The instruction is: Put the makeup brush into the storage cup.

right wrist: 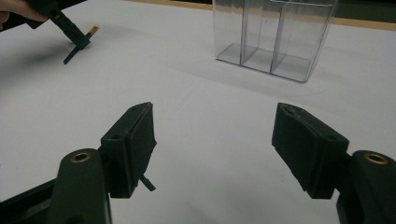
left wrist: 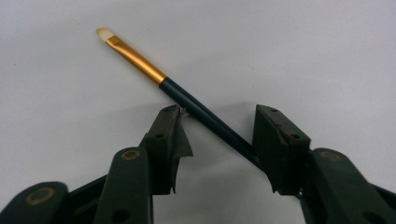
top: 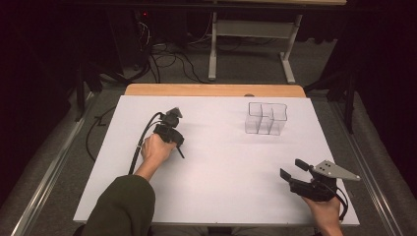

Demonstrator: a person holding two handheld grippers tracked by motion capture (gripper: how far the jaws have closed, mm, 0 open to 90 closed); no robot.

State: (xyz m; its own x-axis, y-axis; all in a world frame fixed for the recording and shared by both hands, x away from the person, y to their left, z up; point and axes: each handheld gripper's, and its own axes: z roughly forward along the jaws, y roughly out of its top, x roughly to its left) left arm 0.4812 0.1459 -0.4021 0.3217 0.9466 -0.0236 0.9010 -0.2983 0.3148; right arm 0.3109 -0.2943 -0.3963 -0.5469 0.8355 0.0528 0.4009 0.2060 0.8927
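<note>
Paintbrush [left wrist: 187,98], unmarked, lies between left gripper [left wrist: 217,126] jaws.

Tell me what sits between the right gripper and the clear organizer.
Nothing: in the right gripper view, bare white table runs from the open right gripper to the clear organizer.

Table: white top [top: 221,187], wooden strip along the far edge.
Far right: clear plastic organiser [top: 266,118], standing upright in compartments.
Left of middle: dark-handled paintbrush [left wrist: 187,97], lying flat, gold ferrule.
</note>
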